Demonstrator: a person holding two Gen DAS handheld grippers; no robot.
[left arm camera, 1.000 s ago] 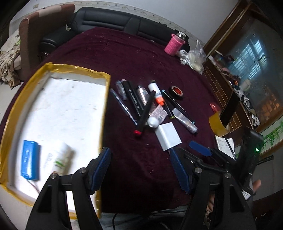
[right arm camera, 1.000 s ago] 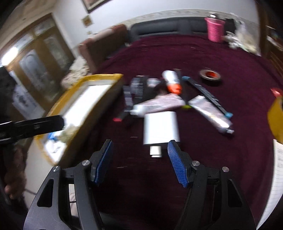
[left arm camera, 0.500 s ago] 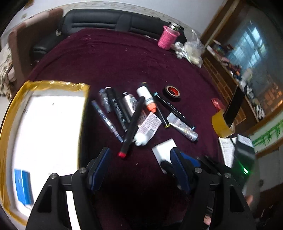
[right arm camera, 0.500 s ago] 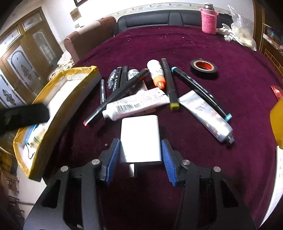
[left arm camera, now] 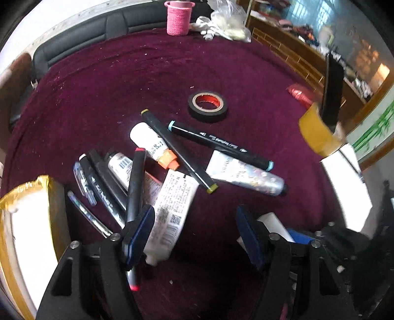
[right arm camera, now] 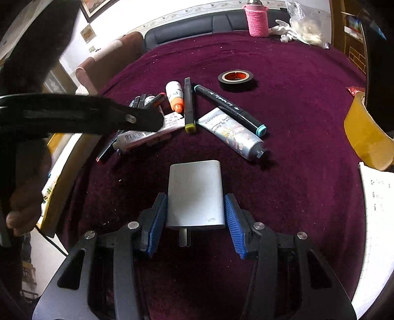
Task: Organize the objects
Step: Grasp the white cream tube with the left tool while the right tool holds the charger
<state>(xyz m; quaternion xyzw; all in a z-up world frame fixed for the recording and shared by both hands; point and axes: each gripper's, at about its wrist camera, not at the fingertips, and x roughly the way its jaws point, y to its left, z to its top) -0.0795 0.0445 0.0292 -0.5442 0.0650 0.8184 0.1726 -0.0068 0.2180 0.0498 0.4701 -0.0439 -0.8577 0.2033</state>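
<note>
My right claw [right arm camera: 194,219] pinches the flat silver-white rectangular power bank [right arm camera: 195,194], its long axis along my fingers; the gold-rimmed white foam tray [right arm camera: 53,187] lies leftward, past the tabletop's left edge.

My left claw [left arm camera: 194,233] is spread, closing slightly, over the white printed tube [left arm camera: 172,209].

On the maroon tablecloth [right arm camera: 295,73]: three squeeze tubes, among them a silver one [right arm camera: 232,134] and a barcoded white one [left arm camera: 172,209]; one orange-capped bottle [right arm camera: 174,94]; two tape rolls, black [right arm camera: 236,80] at centre and tan [right arm camera: 364,137] at right; one white power bank [right arm camera: 195,194] near; one pink holder [right arm camera: 258,21] far; several pens and markers, count unclear.
</note>
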